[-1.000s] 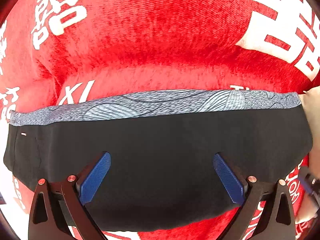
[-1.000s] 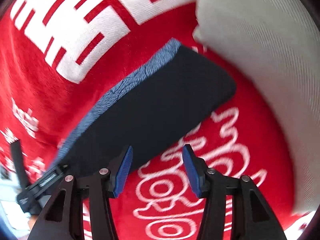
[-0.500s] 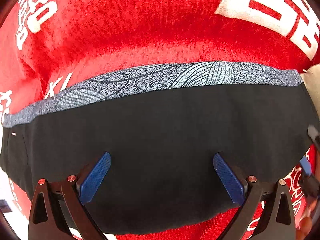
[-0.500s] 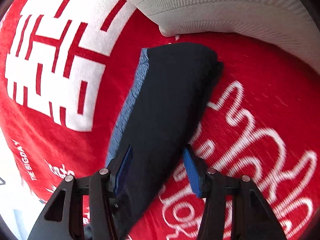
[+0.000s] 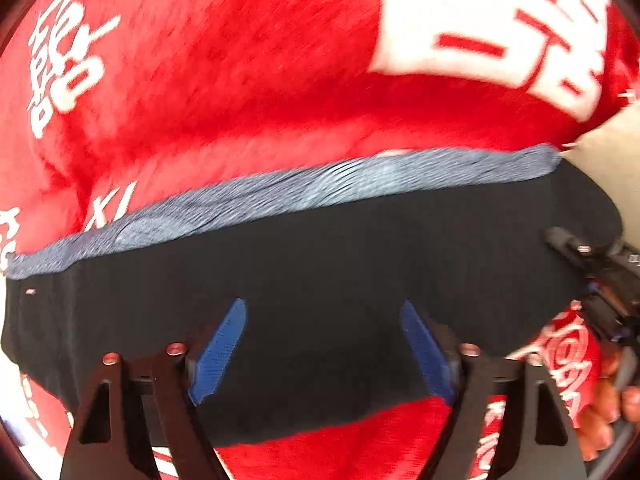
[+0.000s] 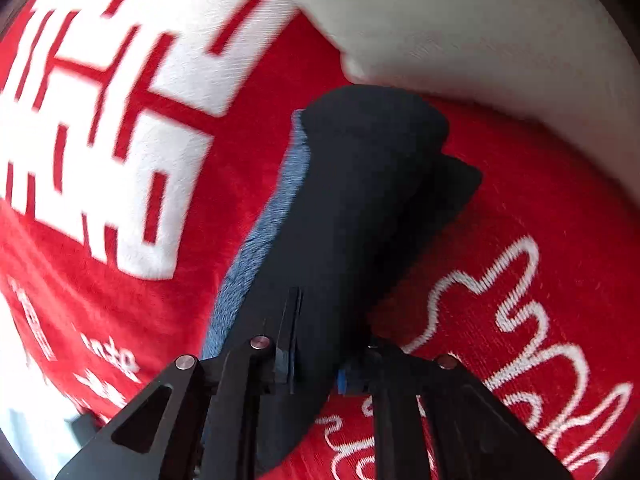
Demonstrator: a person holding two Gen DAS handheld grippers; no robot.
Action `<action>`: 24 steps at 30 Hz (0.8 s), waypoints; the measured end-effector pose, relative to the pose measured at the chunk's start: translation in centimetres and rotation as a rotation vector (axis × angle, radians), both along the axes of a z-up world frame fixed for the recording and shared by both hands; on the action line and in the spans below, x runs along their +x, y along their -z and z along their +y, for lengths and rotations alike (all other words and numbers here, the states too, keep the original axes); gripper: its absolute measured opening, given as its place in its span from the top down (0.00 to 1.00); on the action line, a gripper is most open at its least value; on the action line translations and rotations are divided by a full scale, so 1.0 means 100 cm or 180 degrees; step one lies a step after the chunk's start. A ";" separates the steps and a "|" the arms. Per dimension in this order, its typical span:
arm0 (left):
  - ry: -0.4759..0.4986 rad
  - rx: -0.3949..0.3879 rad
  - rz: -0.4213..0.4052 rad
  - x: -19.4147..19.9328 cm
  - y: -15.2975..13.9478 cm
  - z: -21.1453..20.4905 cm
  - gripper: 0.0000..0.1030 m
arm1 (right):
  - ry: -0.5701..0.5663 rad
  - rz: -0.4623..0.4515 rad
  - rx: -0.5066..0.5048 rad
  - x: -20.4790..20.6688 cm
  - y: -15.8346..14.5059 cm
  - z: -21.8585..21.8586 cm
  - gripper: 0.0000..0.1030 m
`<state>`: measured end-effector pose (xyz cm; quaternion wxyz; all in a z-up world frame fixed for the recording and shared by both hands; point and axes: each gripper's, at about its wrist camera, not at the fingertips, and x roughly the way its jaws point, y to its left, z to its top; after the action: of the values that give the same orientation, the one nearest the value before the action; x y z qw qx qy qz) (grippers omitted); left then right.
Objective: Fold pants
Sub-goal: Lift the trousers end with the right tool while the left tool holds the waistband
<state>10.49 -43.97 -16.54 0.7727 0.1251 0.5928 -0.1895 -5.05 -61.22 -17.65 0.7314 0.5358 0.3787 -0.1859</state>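
Note:
The black pants [image 5: 320,264] lie folded in a long strip on the red blanket, with a blue-grey patterned waistband [image 5: 304,196] along the far edge. My left gripper [image 5: 322,344] hovers open over the near half of the strip, its blue pads apart and holding nothing. In the right wrist view the pants [image 6: 352,208] run away from me, and my right gripper [image 6: 316,356] is shut on the near end of the fabric. The right gripper also shows in the left wrist view [image 5: 596,280], at the strip's right end.
A red fleece blanket [image 5: 248,80] with large white lettering covers the surface. A white ribbed cushion [image 6: 480,28] lies beyond the far end of the pants. The person's fingers [image 5: 608,412] show at the lower right.
My right gripper has closed on the end of the pants, where half a second ago its pads were apart around the fabric. My left gripper's pads have come somewhat closer together.

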 end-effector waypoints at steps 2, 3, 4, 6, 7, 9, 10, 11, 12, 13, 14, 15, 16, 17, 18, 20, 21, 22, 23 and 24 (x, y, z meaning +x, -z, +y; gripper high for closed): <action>0.0079 -0.0150 0.0086 -0.001 0.000 -0.009 0.41 | -0.0191 -0.0014 -0.0223 0.008 -0.017 0.006 0.86; 0.0072 -0.0228 0.0144 -0.002 0.005 -0.010 0.41 | -0.0233 -0.0036 -0.0260 0.010 -0.023 0.008 0.86; 0.0050 -0.0295 0.0251 -0.003 0.016 -0.010 0.41 | -0.0258 -0.0050 -0.0284 0.012 -0.026 0.009 0.86; 0.0037 -0.0347 0.0169 -0.008 0.029 -0.009 0.41 | -0.0323 -0.0064 -0.0301 0.016 -0.032 0.012 0.86; 0.0129 -0.0343 -0.0018 -0.016 0.028 -0.011 0.41 | -0.0376 -0.0046 -0.0327 0.019 -0.033 0.015 0.87; 0.0173 -0.0362 -0.0167 -0.026 0.029 -0.012 0.41 | -0.0478 -0.0021 -0.0477 0.023 -0.041 0.022 0.87; 0.0121 -0.0468 -0.0159 -0.025 0.030 -0.007 0.41 | -0.0527 -0.0025 -0.0540 0.025 -0.045 0.025 0.87; 0.0110 -0.0517 -0.0165 -0.028 0.029 -0.005 0.41 | -0.0580 -0.0018 -0.0616 0.028 -0.051 0.029 0.87; 0.0117 -0.0545 -0.0186 -0.029 0.029 -0.004 0.41 | -0.0628 -0.0019 -0.0685 0.031 -0.056 0.034 0.87; 0.0134 -0.0571 -0.0231 -0.029 0.030 0.000 0.41 | -0.0683 -0.0025 -0.0750 0.034 -0.061 0.038 0.87; 0.0138 -0.0592 -0.0260 -0.031 0.030 0.000 0.41 | -0.0752 -0.0027 -0.0831 0.037 -0.068 0.044 0.87; 0.0138 -0.0609 -0.0278 -0.033 0.030 0.000 0.41 | -0.0822 -0.0034 -0.0901 0.040 -0.073 0.050 0.87; 0.0128 -0.0644 -0.0291 -0.033 0.030 0.001 0.41 | -0.0923 -0.0039 -0.1001 0.045 -0.080 0.058 0.87; 0.0118 -0.0678 -0.0294 -0.034 0.030 0.006 0.41 | -0.1007 -0.0044 -0.1079 0.048 -0.086 0.065 0.87; 0.0113 -0.0711 -0.0300 -0.035 0.030 0.011 0.41 | -0.1098 -0.0053 -0.1160 0.051 -0.091 0.073 0.87; 0.0124 -0.0791 -0.0318 -0.037 0.030 0.017 0.41 | -0.1323 -0.0066 -0.1348 0.060 -0.104 0.092 0.87; 0.0133 -0.0822 -0.0322 -0.038 0.029 0.020 0.41 | -0.1423 -0.0072 -0.1426 0.064 -0.108 0.102 0.87; 0.0142 -0.0882 -0.0310 -0.050 0.029 0.035 0.41 | -0.1536 -0.0077 -0.1504 0.068 -0.112 0.112 0.87; 0.0146 -0.0929 -0.0277 -0.049 0.029 0.038 0.41 | -0.1648 -0.0079 -0.1588 0.072 -0.116 0.124 0.87; 0.0155 -0.0960 -0.0220 -0.045 0.027 0.047 0.41 | -0.1728 -0.0081 -0.1646 0.075 -0.118 0.133 0.87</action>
<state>5.95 -39.31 -19.22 0.7978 0.0284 0.5274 -0.2906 2.50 -47.93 -5.83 0.8698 0.2158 0.4383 -0.0681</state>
